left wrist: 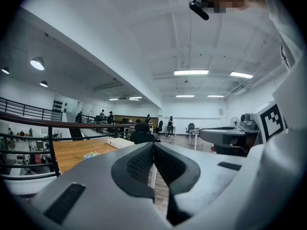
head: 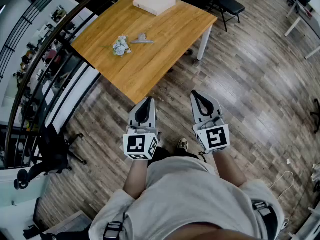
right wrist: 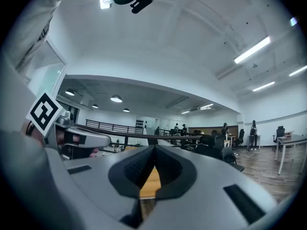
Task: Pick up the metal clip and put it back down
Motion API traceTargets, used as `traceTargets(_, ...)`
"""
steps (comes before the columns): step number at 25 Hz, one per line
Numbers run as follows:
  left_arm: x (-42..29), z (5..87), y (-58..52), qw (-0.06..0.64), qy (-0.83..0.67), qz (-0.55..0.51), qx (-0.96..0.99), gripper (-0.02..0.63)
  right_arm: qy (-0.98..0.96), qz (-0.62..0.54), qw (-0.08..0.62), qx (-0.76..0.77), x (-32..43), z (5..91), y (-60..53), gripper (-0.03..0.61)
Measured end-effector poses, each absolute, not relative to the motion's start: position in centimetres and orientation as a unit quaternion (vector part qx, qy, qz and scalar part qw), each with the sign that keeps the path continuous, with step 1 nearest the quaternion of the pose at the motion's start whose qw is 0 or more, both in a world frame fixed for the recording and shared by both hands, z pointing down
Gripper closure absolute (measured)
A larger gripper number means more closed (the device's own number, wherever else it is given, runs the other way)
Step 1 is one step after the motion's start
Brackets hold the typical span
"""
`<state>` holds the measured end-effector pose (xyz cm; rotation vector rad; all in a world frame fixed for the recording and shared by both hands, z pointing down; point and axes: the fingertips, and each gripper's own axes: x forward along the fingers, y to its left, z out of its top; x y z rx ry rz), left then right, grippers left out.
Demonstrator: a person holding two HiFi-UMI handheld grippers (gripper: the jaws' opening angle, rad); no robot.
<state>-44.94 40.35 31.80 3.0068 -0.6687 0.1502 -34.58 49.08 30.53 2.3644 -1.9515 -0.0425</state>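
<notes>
The metal clip (head: 142,39) lies flat on the wooden table (head: 165,39) in the head view, right of a small bunch of pale flowers (head: 121,46). Both grippers hang over the floor, well short of the table's near corner. My left gripper (head: 147,100) is shut with nothing in it, and my right gripper (head: 194,94) is shut and empty too. In the left gripper view the shut left gripper (left wrist: 153,145) points level past the table (left wrist: 72,153). The right gripper (right wrist: 154,148) in its own view also has its tips together.
A white flat box (head: 154,3) rests at the table's far end. A dark railing (head: 45,59) runs along the table's left side. Black chairs (head: 227,4) stand beyond the table, and another chair (head: 47,154) sits at my left. Wood floor (head: 260,84) spreads to the right.
</notes>
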Motion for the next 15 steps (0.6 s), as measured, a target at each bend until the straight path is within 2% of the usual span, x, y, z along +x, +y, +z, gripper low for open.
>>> traceTargets(15,-37.5,36.1,35.7,0.055,-0.206,0.081,0.974,0.589,-0.647,0.031,0.056,0.760,-28.4,35.3,44.9,0.552)
